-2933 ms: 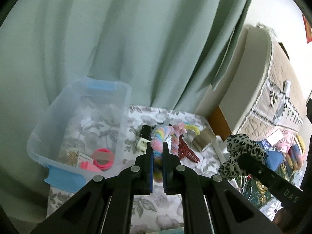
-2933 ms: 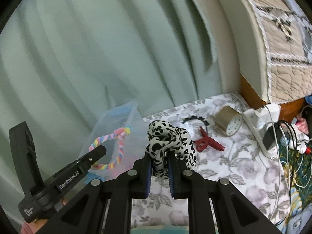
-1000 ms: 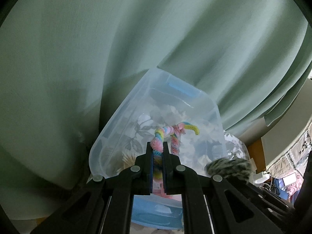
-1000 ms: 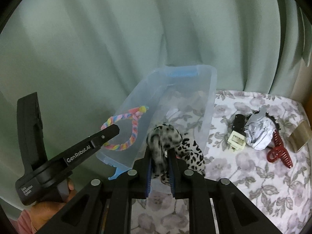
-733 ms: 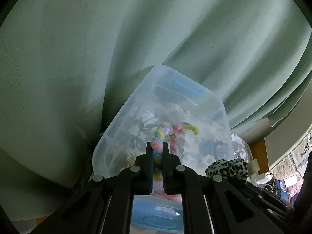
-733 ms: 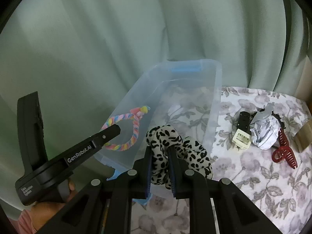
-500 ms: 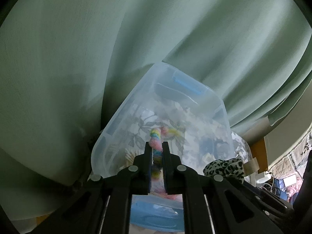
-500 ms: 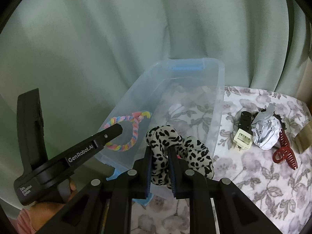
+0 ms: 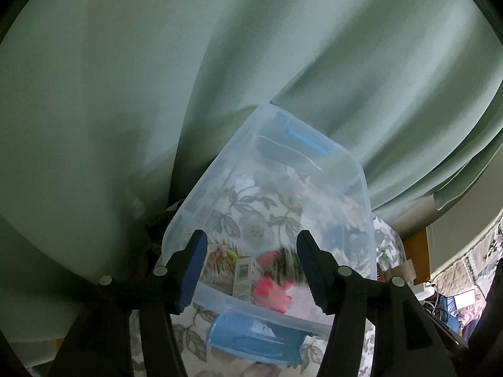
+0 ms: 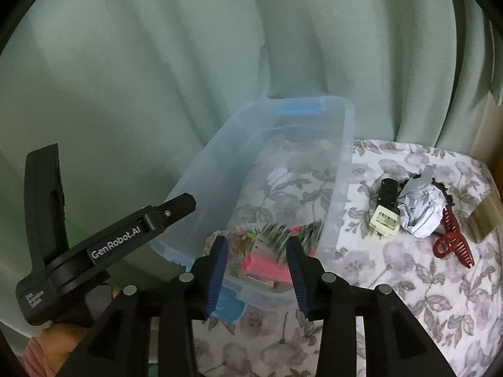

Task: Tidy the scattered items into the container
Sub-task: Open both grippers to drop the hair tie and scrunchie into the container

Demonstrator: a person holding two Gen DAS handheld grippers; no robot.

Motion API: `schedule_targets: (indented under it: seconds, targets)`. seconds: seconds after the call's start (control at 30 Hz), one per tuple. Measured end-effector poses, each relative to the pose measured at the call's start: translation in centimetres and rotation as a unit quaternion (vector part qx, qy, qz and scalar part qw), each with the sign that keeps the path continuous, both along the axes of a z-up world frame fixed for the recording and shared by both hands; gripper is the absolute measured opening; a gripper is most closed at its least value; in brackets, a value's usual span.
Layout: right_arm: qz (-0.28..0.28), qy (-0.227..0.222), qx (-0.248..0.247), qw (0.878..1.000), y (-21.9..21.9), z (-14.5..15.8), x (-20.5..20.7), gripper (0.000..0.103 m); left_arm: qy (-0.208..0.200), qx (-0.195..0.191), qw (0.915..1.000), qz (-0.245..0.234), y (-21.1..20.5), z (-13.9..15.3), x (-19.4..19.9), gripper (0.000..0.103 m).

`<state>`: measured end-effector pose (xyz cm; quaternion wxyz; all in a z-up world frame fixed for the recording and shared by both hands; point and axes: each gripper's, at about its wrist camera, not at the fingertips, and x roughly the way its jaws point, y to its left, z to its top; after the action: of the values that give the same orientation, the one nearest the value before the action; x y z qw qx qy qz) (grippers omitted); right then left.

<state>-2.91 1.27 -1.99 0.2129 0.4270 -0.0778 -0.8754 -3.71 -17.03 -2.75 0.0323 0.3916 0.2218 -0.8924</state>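
The clear plastic container (image 9: pixel 361 176) with blue handles stands on the flowered cloth, right below both grippers. My left gripper (image 9: pixel 251 260) hangs over its near end, jaws opening, nothing between them. The pastel braided loop (image 9: pixel 220 257) lies inside by a small box (image 9: pixel 245 273) and a pink comb (image 9: pixel 270 292). My right gripper (image 10: pixel 256 260) is opening too, its pads clear of the leopard scrunchie (image 10: pixel 276 232), which is a blur dropping into the container (image 10: pixel 344 157). The braided loop (image 10: pixel 217 235) shows at the left wall.
On the cloth right of the container lie a cream-and-black clip (image 10: pixel 385 216), crumpled paper (image 10: pixel 418 210), a red claw clip (image 10: pixel 452 242) and a tape roll (image 10: pixel 485 216). A green curtain (image 10: pixel 188 62) hangs close behind. A hand (image 10: pixel 63 336) holds the left gripper.
Both grippers went from shut to open. The braided loop dropped out of the left jaws into the container, and the leopard scrunchie left the right jaws and is falling in.
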Motion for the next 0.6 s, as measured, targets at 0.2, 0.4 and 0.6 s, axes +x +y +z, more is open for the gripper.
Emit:
schedule_targets:
  seconds: [0.2, 0.4, 0.6]
  targets:
    - [-0.013, 0.002, -0.006, 1.000, 1.1, 0.6, 0.9, 0.043, 0.003, -0.007, 0.9999, 0.006, 0.3, 1.0, 0.6, 0.061]
    - [-0.030, 0.013, -0.016, 0.999, 2.8, 1.7, 2.2, 0.045, 0.014, -0.016, 0.9997, 0.006, 1.0, 2.5, 1.6, 0.062]
    - [-0.047, 0.032, -0.029, 0.998, 4.6, 3.1, 3.9, 0.050, 0.032, -0.034, 0.9989, -0.002, 2.7, 4.5, 3.0, 0.063]
